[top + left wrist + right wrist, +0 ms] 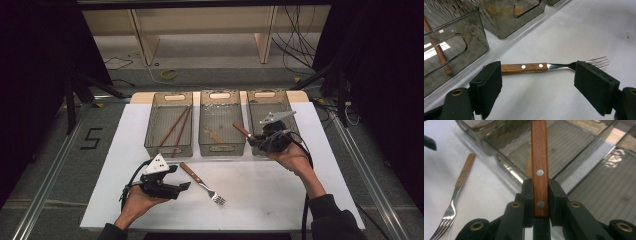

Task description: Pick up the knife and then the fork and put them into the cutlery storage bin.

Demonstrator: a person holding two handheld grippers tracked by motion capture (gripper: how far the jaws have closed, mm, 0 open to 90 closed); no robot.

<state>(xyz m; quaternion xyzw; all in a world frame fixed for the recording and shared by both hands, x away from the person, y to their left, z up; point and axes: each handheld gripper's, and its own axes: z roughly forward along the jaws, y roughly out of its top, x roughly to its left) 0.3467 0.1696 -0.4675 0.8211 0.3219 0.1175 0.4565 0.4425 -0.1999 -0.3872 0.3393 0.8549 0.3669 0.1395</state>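
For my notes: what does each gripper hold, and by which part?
Right gripper: a wooden-handled utensil, by its handle. Left gripper: nothing.

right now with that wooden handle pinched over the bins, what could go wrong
1. The right gripper pinches the wooden-handled utensil only near one end, so it may pivot or slip out over the bins.
2. It hangs near the wall between the middle bin and the right bin, so it could drop into the wrong one.
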